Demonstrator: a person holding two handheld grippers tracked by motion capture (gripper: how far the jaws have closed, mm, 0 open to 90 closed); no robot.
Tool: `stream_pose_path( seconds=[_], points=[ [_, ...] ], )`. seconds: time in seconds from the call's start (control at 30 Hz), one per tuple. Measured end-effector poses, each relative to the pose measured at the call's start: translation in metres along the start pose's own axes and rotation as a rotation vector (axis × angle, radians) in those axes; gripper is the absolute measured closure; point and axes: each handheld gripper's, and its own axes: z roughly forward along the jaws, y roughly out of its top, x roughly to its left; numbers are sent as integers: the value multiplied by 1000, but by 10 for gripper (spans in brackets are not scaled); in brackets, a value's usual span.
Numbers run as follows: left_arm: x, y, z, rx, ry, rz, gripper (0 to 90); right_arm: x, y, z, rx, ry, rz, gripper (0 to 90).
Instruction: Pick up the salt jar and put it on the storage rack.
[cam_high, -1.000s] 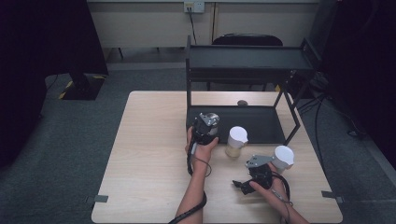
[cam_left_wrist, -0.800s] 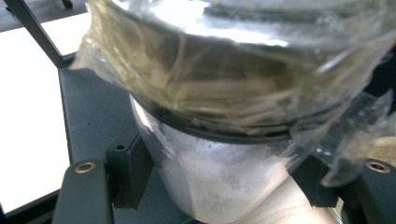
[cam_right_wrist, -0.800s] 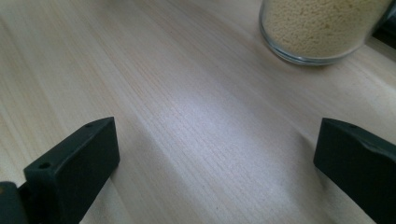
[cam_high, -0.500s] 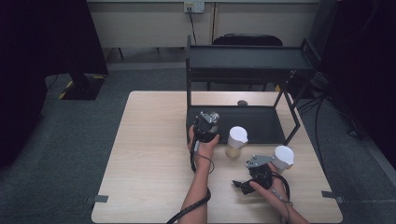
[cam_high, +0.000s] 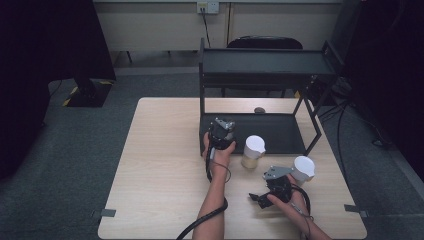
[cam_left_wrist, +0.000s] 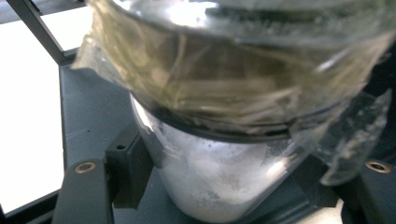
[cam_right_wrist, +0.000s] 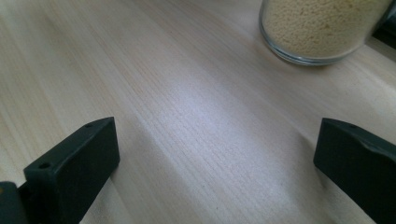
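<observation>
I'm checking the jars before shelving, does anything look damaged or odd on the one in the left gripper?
Yes. The jar between the left gripper's fingers has crumpled, yellowed clear tape or film wrapped around its top, with a loose torn flap hanging at one side. The white powder inside looks contained; nothing is spilled.

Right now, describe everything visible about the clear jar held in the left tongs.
The clear glass jar with white powder sits clamped between the left tongs, whose black jaws press on its lower sides. Crumpled transparent film with a yellowish tint is wrapped around its upper part, above a dark band. It stands roughly upright, over the dark lower shelf of the black metal rack. Whether its base rests on the shelf cannot be told.
</observation>
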Motion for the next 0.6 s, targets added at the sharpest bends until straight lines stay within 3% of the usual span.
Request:
stream_pose_path(
  seconds=[0.6],
  points=[
    [-5,3,13,7,31,-21,307,0,0,0,0,0,0,0]
  ],
)
